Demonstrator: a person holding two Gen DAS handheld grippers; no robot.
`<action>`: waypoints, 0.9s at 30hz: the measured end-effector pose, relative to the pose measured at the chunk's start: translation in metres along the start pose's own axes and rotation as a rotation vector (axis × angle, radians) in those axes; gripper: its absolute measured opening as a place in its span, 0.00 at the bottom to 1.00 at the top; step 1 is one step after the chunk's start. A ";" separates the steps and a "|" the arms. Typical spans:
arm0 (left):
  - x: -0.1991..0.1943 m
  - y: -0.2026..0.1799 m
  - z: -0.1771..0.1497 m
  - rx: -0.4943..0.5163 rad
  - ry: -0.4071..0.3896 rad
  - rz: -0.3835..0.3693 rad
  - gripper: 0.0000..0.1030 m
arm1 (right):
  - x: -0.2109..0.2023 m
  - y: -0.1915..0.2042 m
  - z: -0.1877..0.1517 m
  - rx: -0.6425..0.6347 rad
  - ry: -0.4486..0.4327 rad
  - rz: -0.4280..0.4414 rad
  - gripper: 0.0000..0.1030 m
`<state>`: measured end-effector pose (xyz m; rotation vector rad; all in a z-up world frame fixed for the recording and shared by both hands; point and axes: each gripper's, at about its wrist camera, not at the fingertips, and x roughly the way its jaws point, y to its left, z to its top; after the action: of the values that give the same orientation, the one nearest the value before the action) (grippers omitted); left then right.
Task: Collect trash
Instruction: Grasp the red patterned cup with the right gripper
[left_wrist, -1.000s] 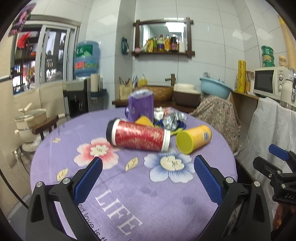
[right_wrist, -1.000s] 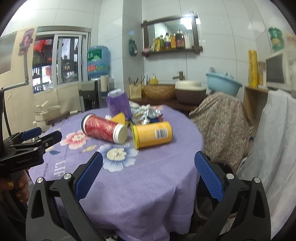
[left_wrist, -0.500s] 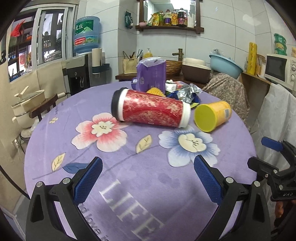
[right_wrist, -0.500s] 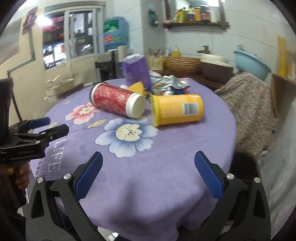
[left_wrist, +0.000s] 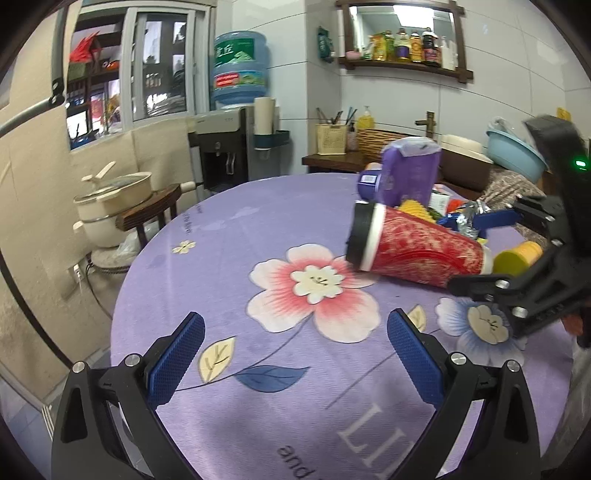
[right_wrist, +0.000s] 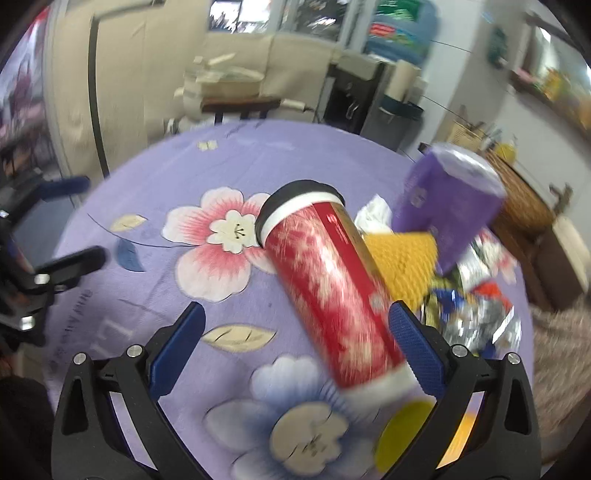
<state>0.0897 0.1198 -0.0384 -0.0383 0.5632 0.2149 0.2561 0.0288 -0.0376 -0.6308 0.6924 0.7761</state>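
- In the left wrist view, the left tongs sit at the bottom centre, spread wide and empty, over the purple flowered tabletop.
- In the right wrist view, the right tongs at the bottom centre are likewise spread wide, gripping nothing; the red canister lies on its side between their blue pads, its white end near the right pad. Whether that pad touches it cannot be told through the blur.
- The canister's black-capped end points toward the upper left of that frame, over the pink flower print.
- A yellow can lies at the lower right, partly behind the right finger.
- Beyond the canister, right of centre, lie a yellow knobbly piece, crumpled foil wrappers and a tilted purple bag.
- In the left wrist view this trash cluster is at centre right, with the right tongs reaching in from the right edge above the yellow can.
- At the upper centre of the left view stands a water dispenser.
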 end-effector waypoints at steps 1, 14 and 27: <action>0.001 0.005 -0.001 -0.007 0.007 0.004 0.95 | 0.011 0.003 0.008 -0.050 0.028 -0.009 0.95; 0.011 0.020 -0.006 -0.021 0.022 -0.010 0.95 | 0.092 0.020 0.038 -0.328 0.246 -0.200 0.79; 0.020 0.028 0.016 0.022 -0.019 -0.037 0.95 | 0.013 -0.001 0.047 -0.087 -0.004 -0.084 0.78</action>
<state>0.1085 0.1525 -0.0346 -0.0256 0.5455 0.1733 0.2781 0.0674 -0.0183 -0.7331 0.6273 0.7326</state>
